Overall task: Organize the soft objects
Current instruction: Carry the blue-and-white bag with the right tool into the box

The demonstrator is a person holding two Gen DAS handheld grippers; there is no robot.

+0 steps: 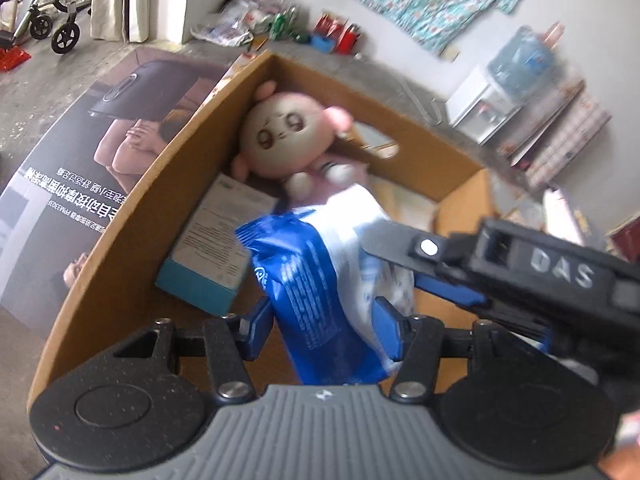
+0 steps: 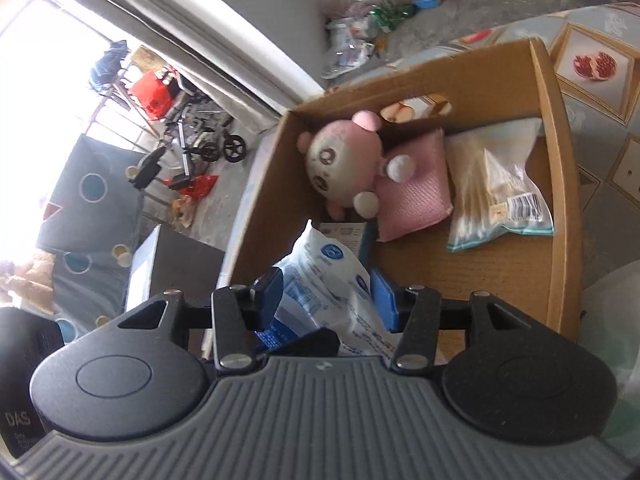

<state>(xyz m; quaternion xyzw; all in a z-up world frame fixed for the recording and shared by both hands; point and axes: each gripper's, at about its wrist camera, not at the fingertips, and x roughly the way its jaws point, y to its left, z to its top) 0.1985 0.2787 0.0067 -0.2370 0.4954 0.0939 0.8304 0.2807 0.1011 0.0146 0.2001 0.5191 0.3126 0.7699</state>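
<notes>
A soft blue-and-white pack [image 1: 304,280] hangs over an open cardboard box [image 1: 160,168], held from two sides. My left gripper [image 1: 322,320] is shut on its lower end, blue pads against both faces. My right gripper [image 2: 326,300] is shut on the same pack [image 2: 324,264]; in the left wrist view it reaches in from the right. Inside the box [image 2: 560,200] lie a pink plush toy [image 2: 344,160], a pink cushion [image 2: 412,196], a clear bag of cotton swabs [image 2: 496,192] and a flat teal-edged carton [image 1: 208,252]. The plush toy [image 1: 280,136] rests in the far corner.
A large printed carton [image 1: 80,140] lies flat left of the box. Loose bags and red and green packets [image 1: 280,20] clutter the wall. A wheelchair [image 1: 44,12] stands far left, a water bottle on a white unit [image 1: 520,64] to the right. A fruit-patterned mat [image 2: 592,64] lies under the box.
</notes>
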